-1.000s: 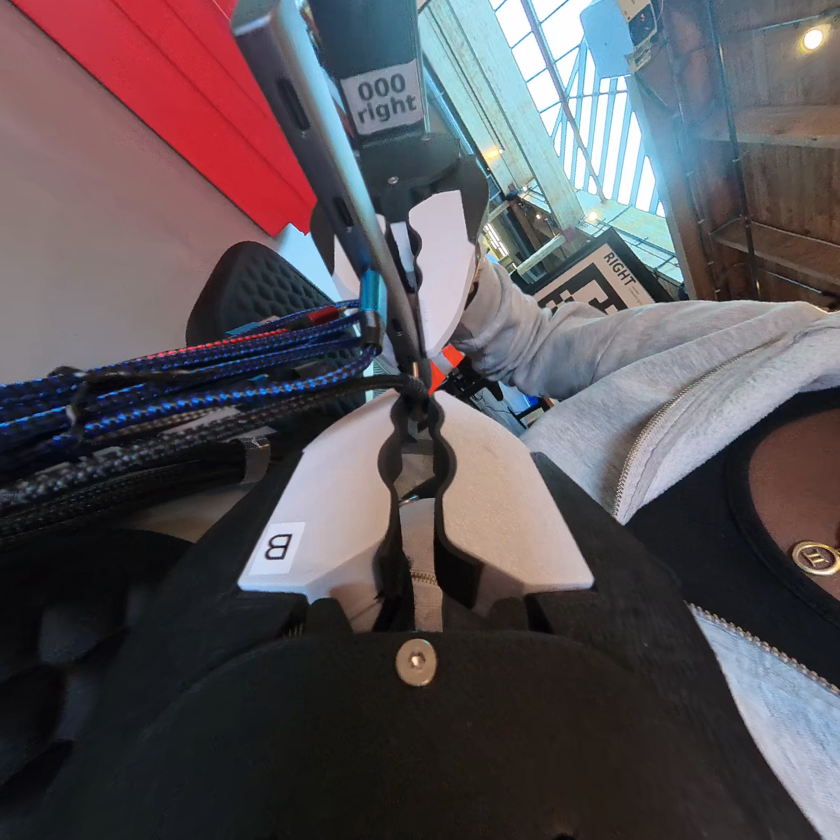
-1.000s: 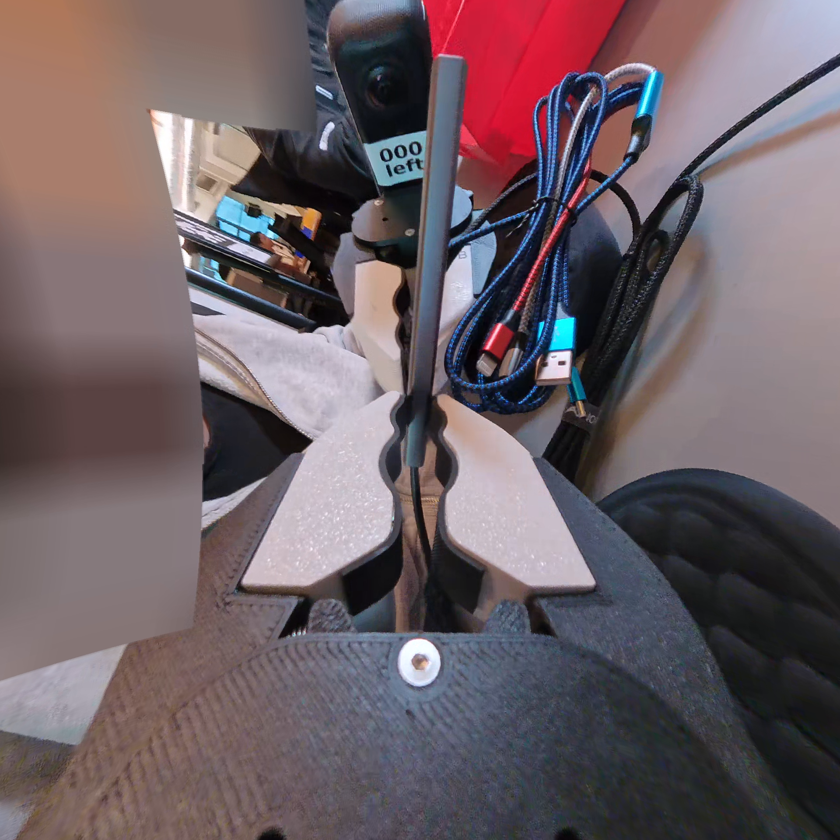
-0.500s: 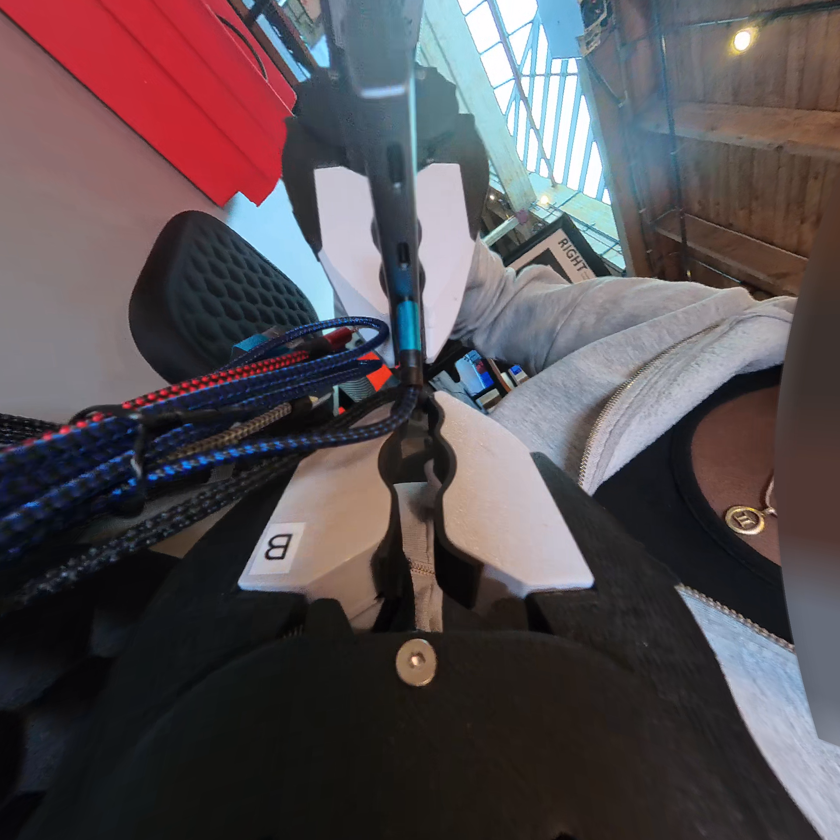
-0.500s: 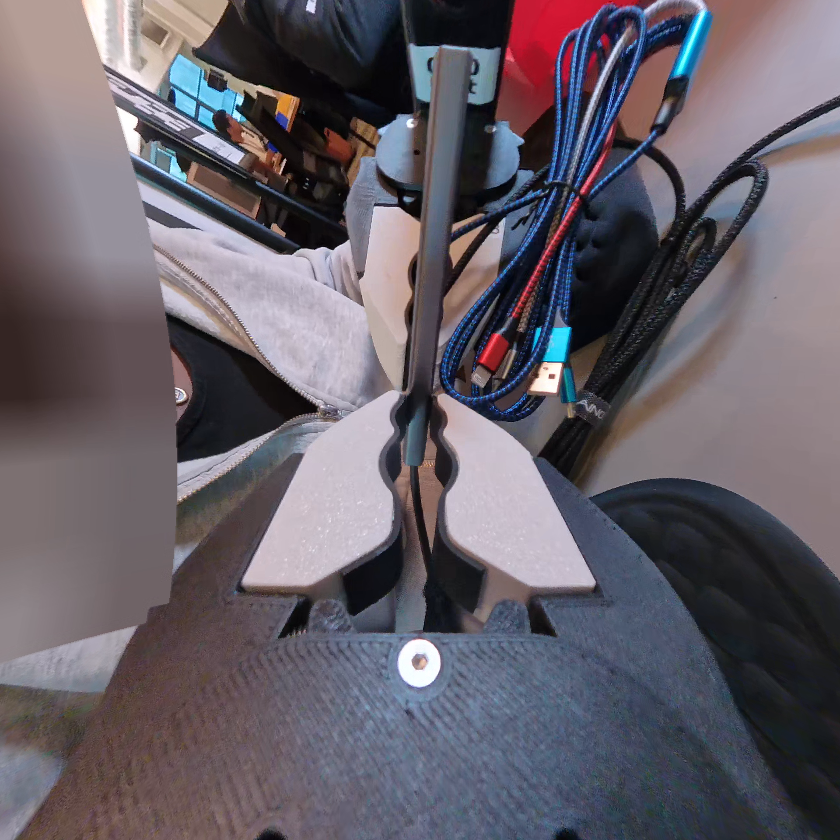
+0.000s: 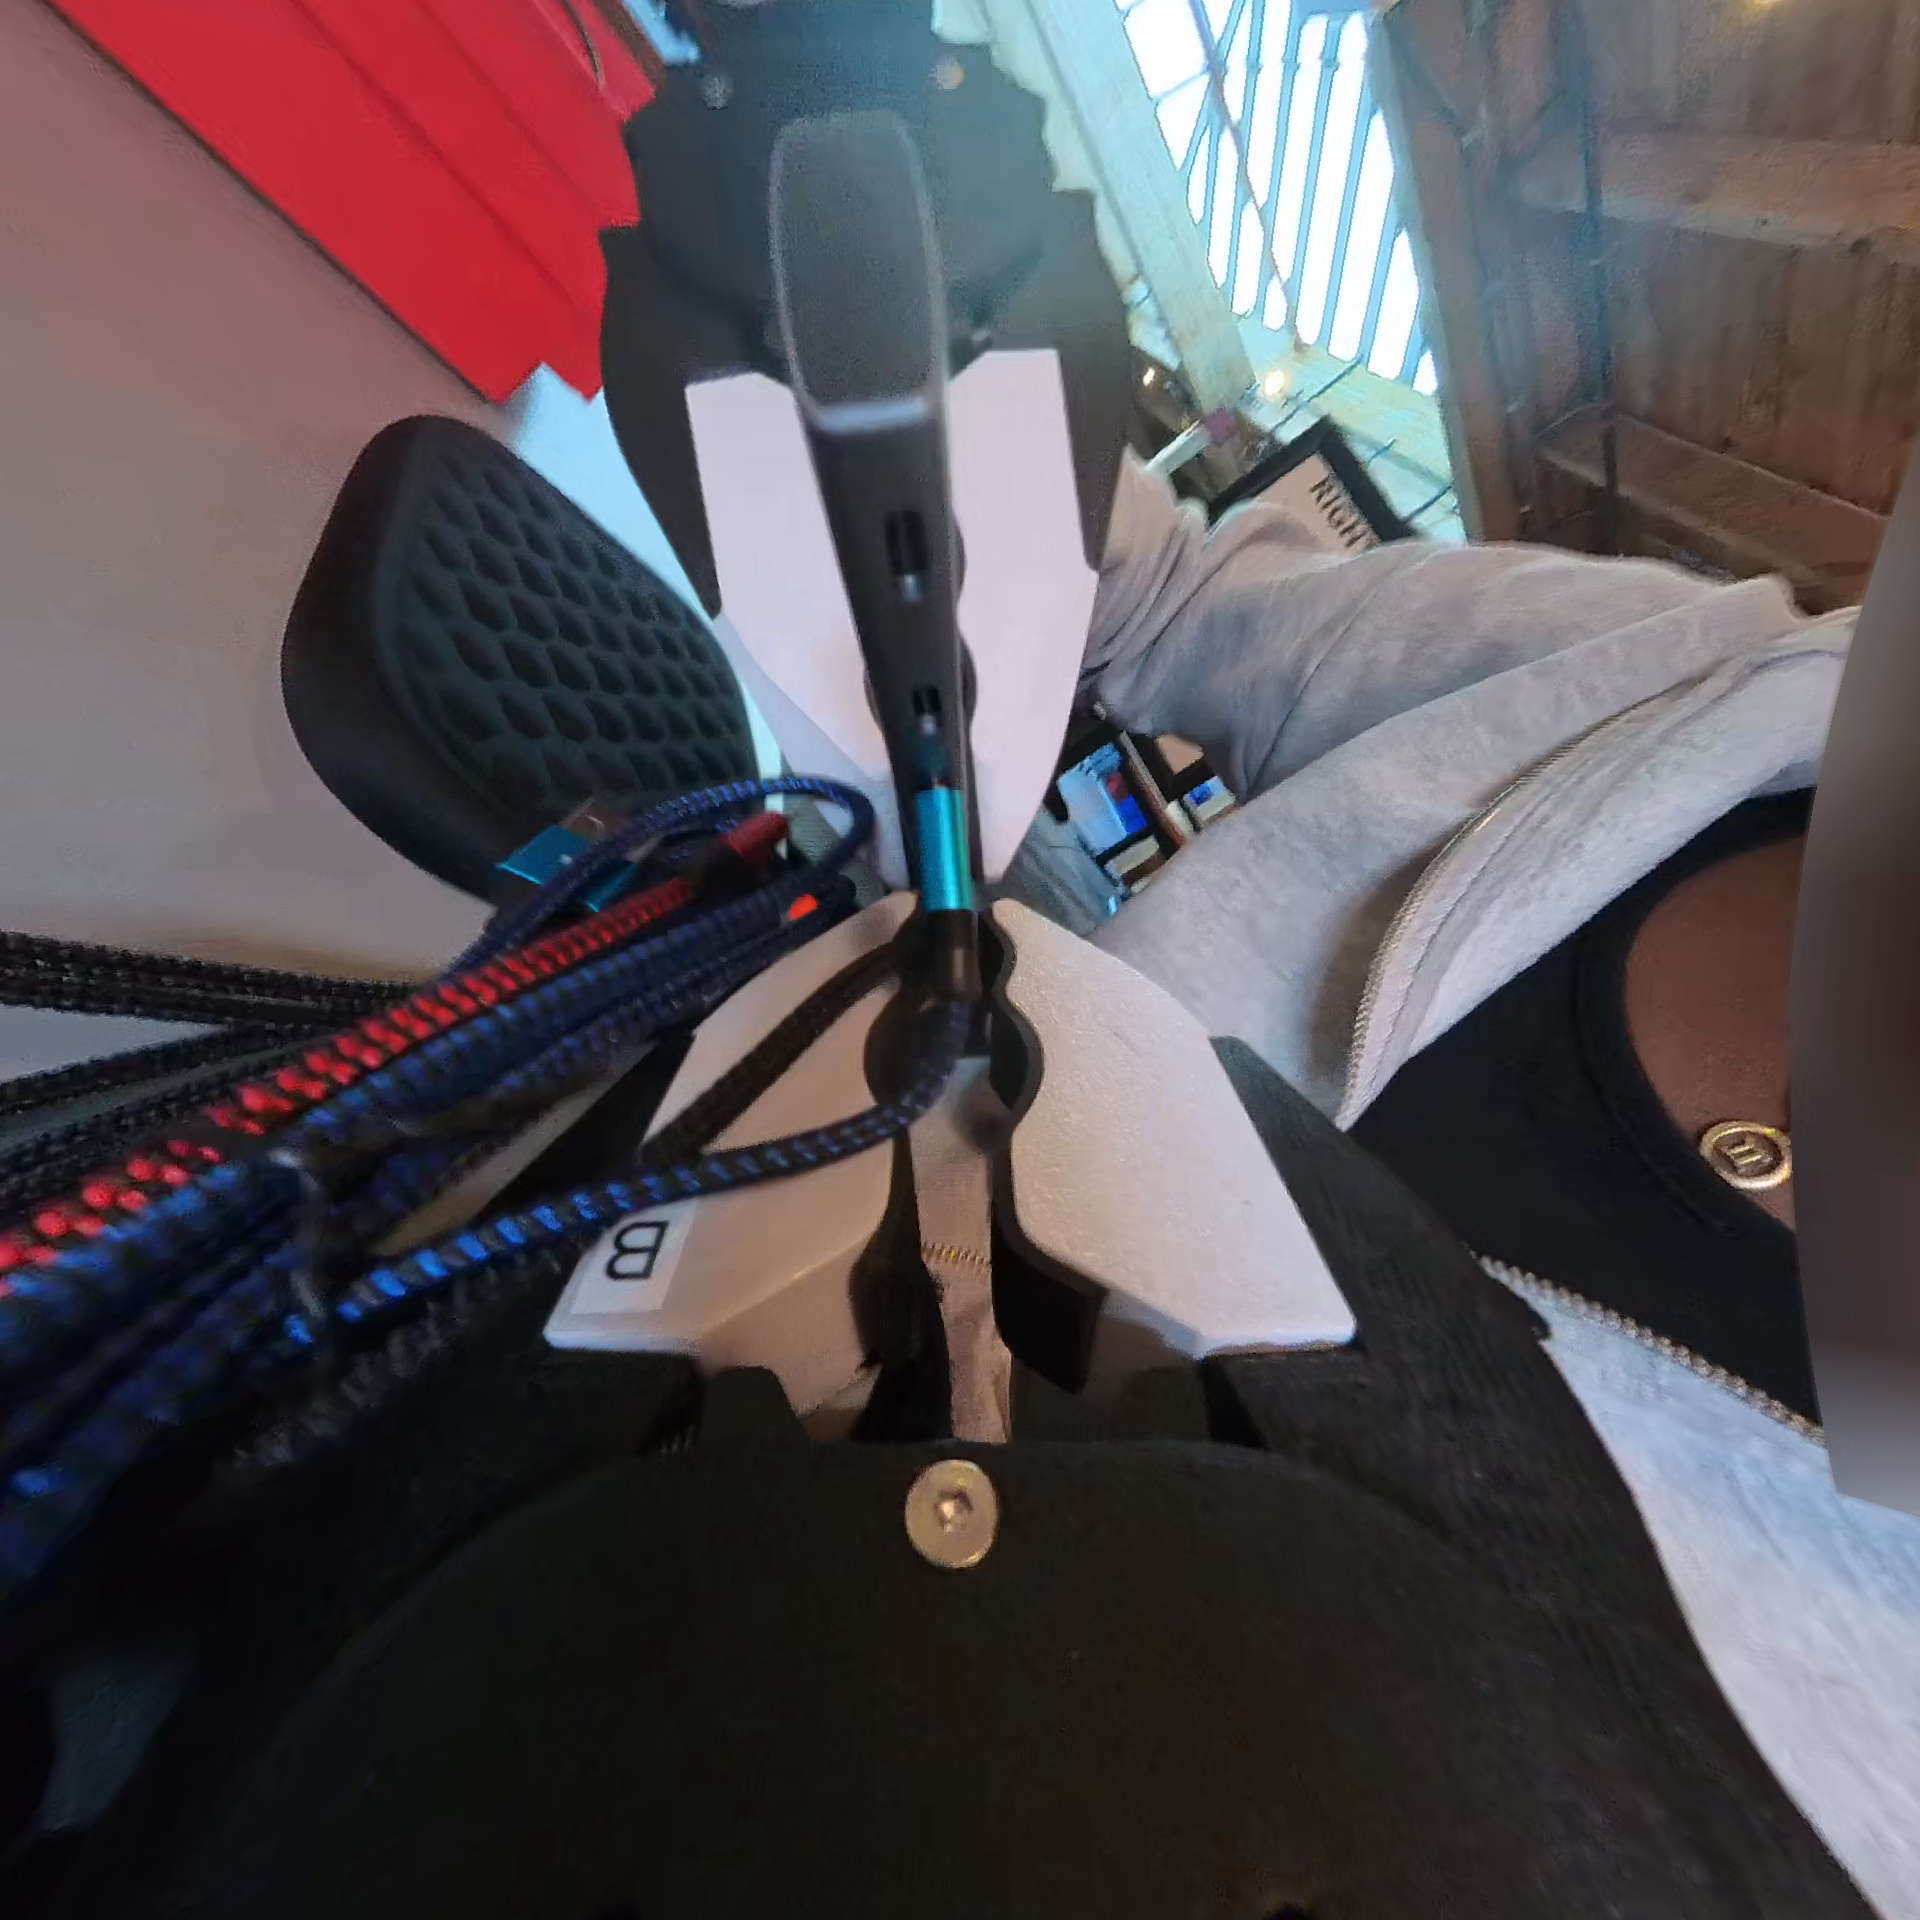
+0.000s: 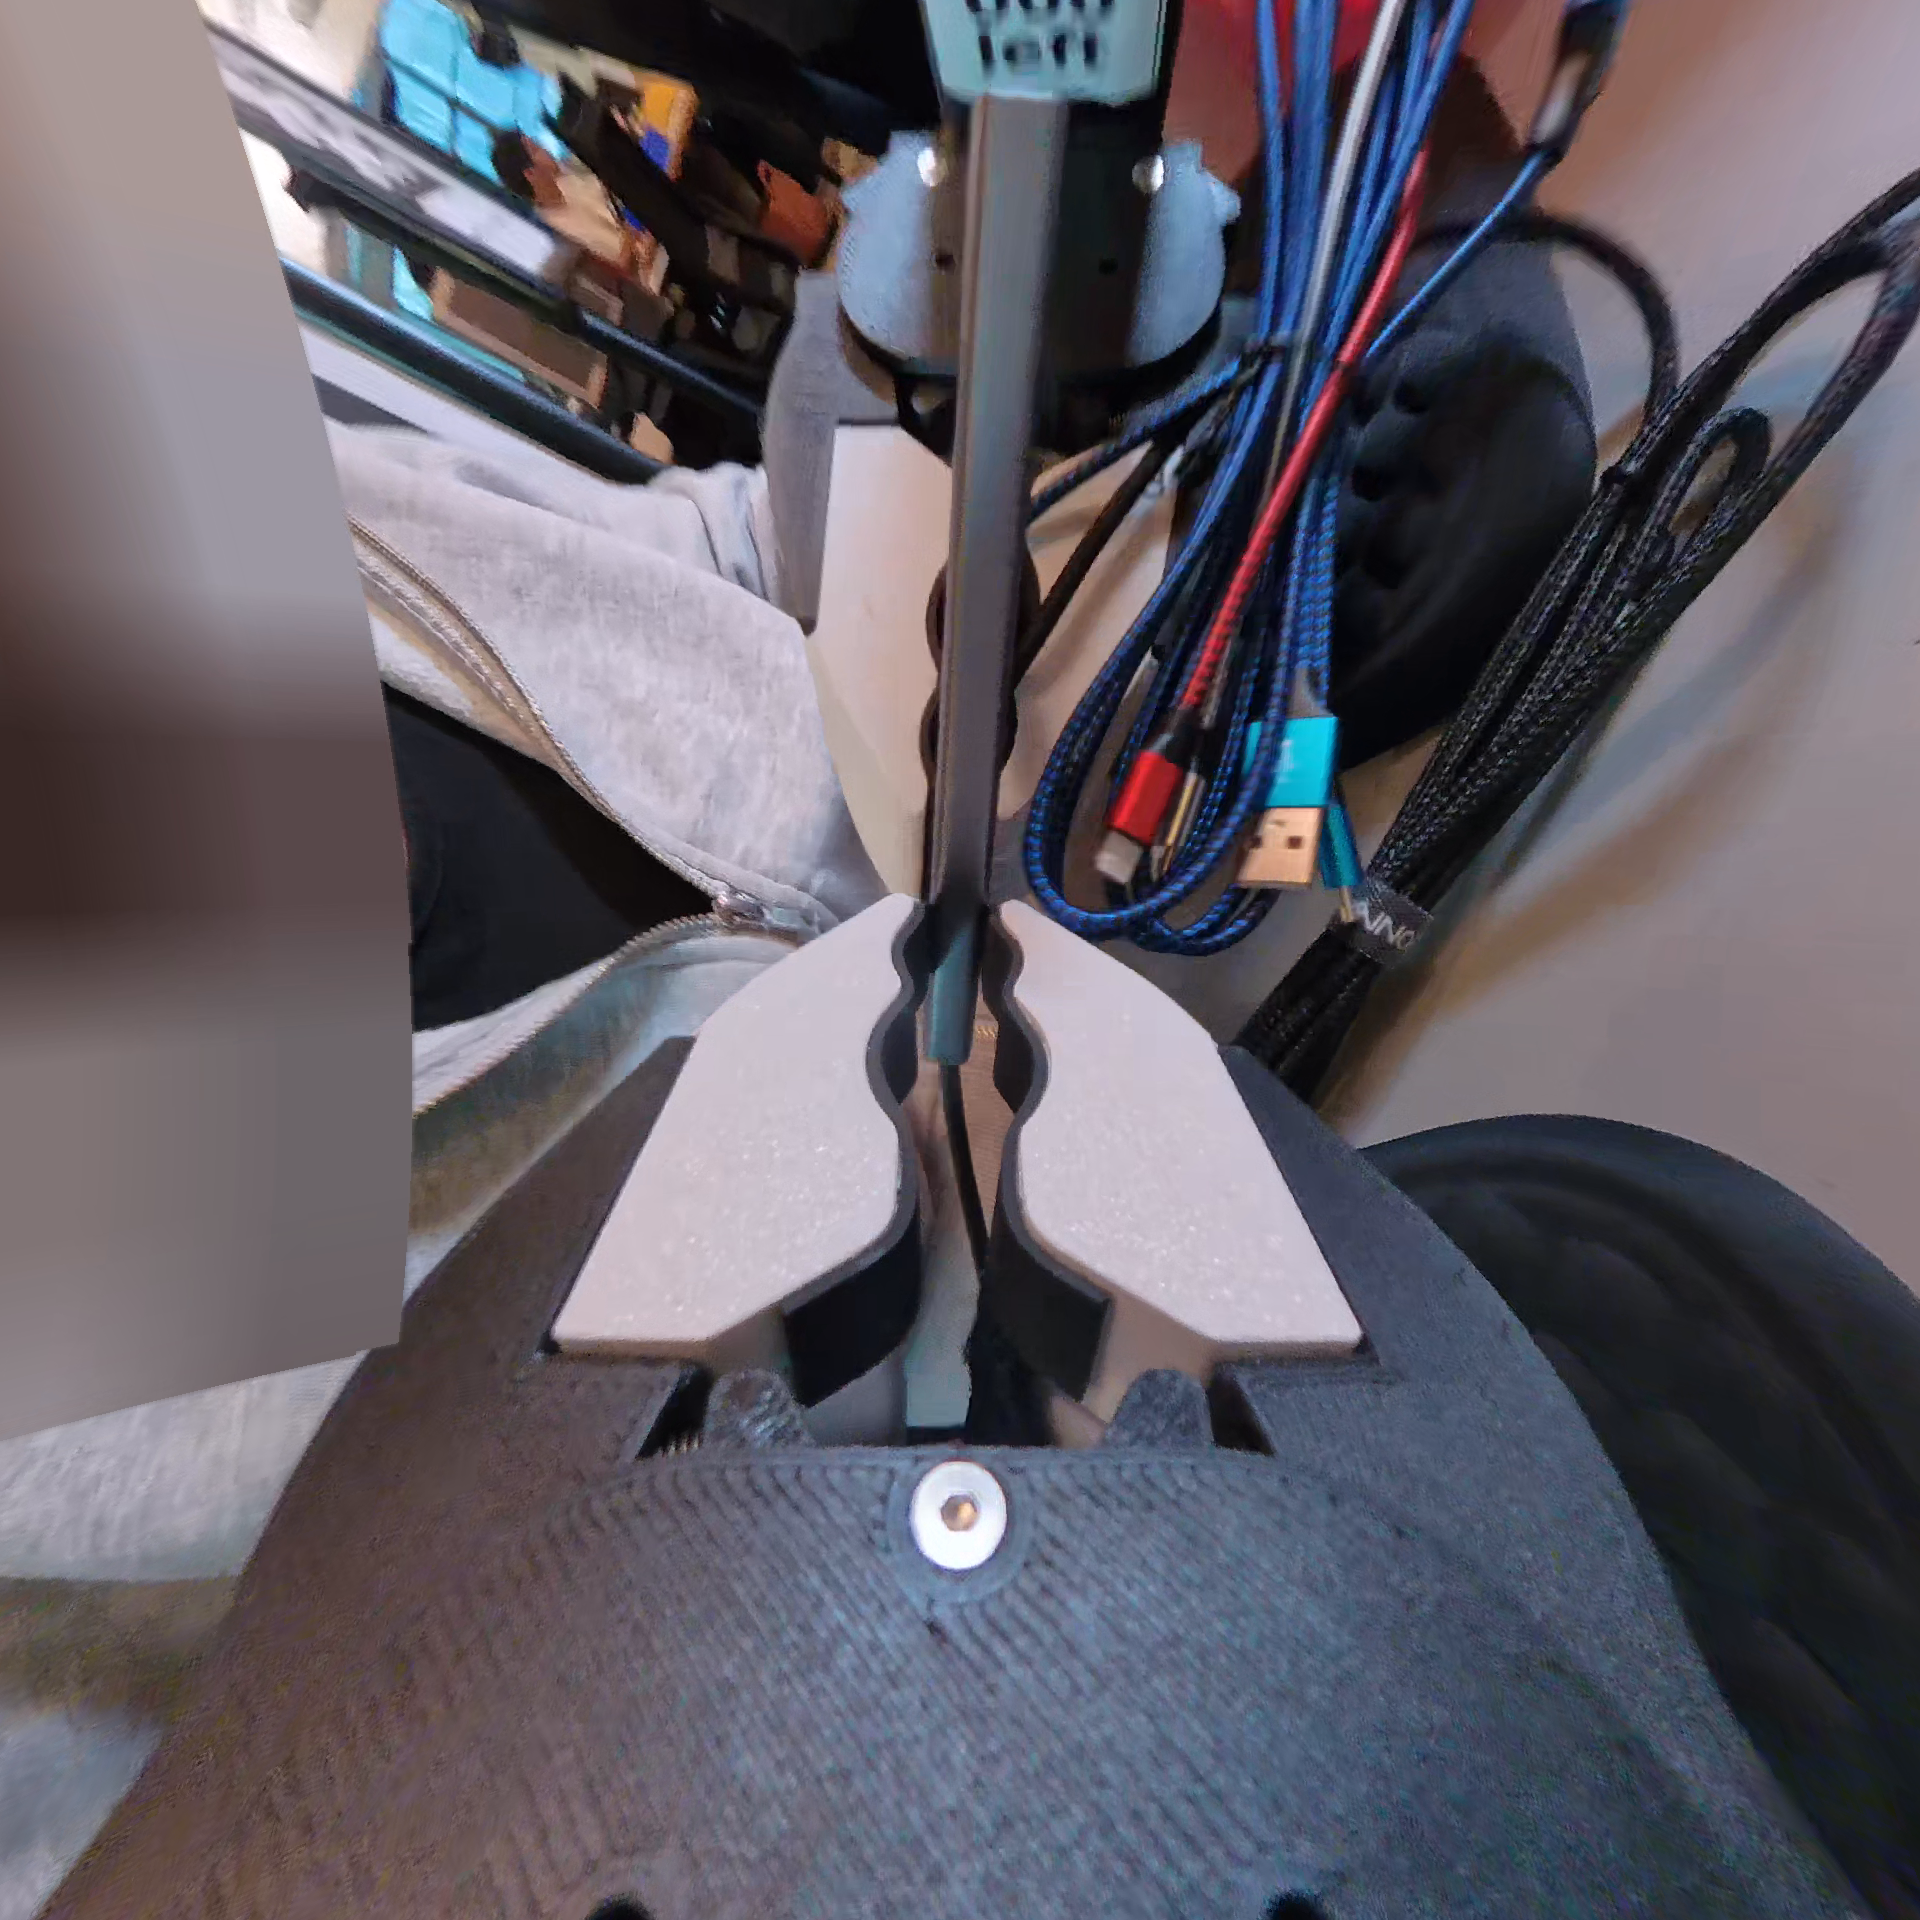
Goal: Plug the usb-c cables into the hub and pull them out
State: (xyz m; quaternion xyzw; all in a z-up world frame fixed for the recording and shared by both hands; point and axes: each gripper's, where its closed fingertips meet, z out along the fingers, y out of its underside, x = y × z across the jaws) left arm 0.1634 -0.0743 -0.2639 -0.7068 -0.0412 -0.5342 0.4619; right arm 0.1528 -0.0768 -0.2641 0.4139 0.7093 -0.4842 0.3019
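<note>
Seemingly mid-insertion: hub and USB-C plug meet between two facing grippers.
Right gripper (image 6: 951, 925) is clamped on the slim grey hub (image 6: 987, 499); left gripper (image 5: 951, 930) pinches the blue-sleeved plug (image 5: 943, 847) at the hub's lowest port. The heavy trailing cable bundle (image 5: 312, 1122) could tilt the plug, jamming it, in my judgement.
</note>
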